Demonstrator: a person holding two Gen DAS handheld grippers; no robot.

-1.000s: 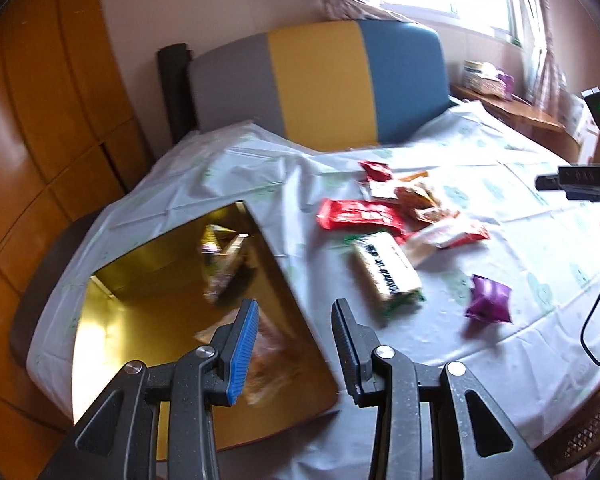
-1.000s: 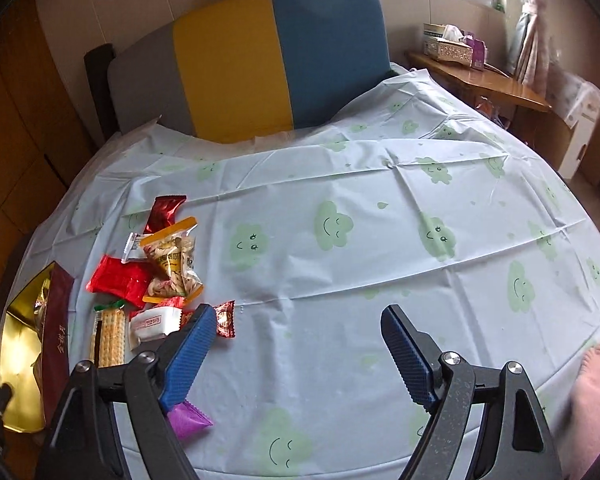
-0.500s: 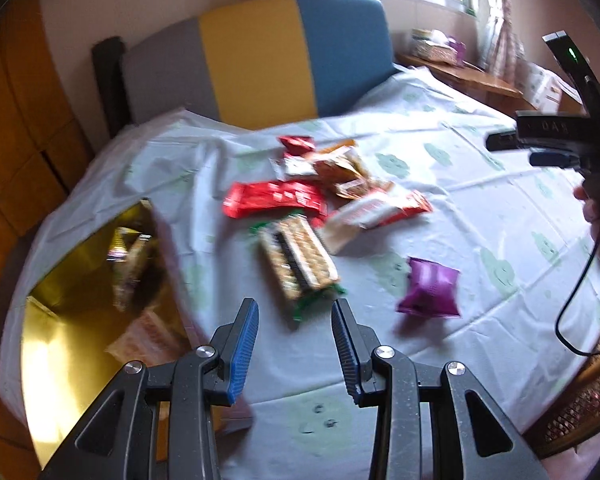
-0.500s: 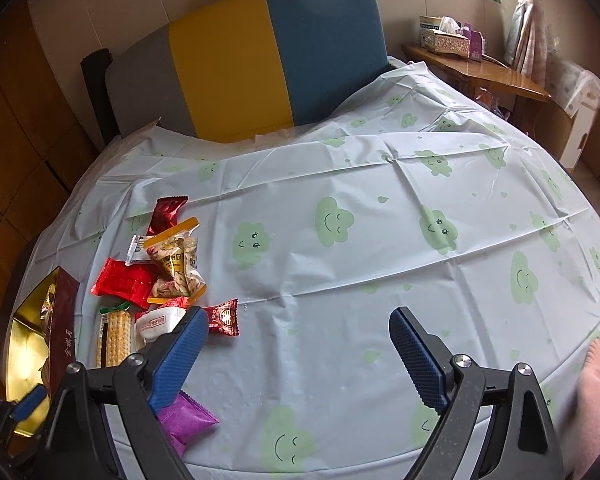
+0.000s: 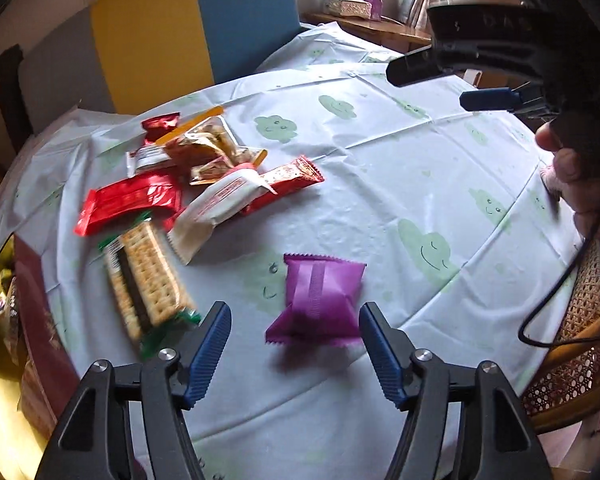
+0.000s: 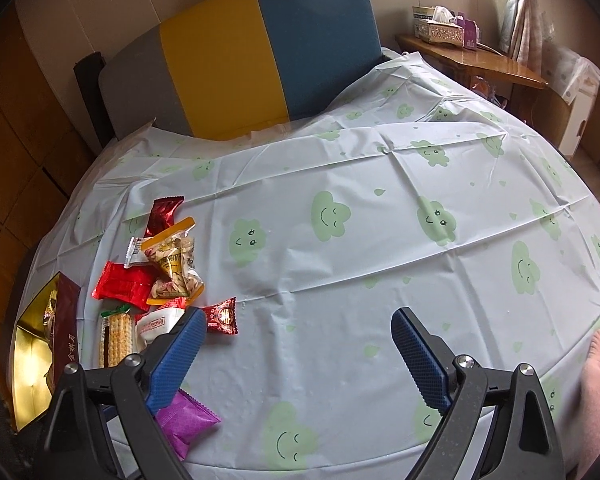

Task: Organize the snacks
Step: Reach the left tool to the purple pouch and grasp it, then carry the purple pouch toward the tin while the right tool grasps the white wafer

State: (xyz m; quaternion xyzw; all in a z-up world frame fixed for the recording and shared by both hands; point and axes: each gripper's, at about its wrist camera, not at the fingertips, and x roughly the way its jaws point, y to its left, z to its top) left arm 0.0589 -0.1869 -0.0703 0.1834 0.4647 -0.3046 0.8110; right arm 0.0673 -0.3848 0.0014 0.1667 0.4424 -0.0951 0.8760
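Observation:
My left gripper [image 5: 295, 316] is open wide and empty, its jaws on either side of a purple snack packet [image 5: 320, 300] on the tablecloth. That packet also shows in the right wrist view [image 6: 184, 422]. Beyond it lie a cracker pack [image 5: 146, 280], a white bar [image 5: 220, 208], a red packet [image 5: 132, 200] and a nut bag [image 5: 208, 148]. A gold box [image 6: 32, 360] with several snacks inside sits at the table's left edge. My right gripper [image 6: 296, 332] is open and empty above bare tablecloth; it also shows at upper right in the left wrist view [image 5: 480, 80].
A round table under a pale cloth with green clouds [image 6: 380, 240]. A grey, yellow and blue chair back [image 6: 240, 60] stands behind it. A wooden side table with tissue boxes [image 6: 440, 28] is at the back right. A wicker chair [image 5: 572, 368] stands at the right.
My left gripper swung right from the gold box to the purple packet and its jaws opened wider. My right gripper drew back slightly and stayed open.

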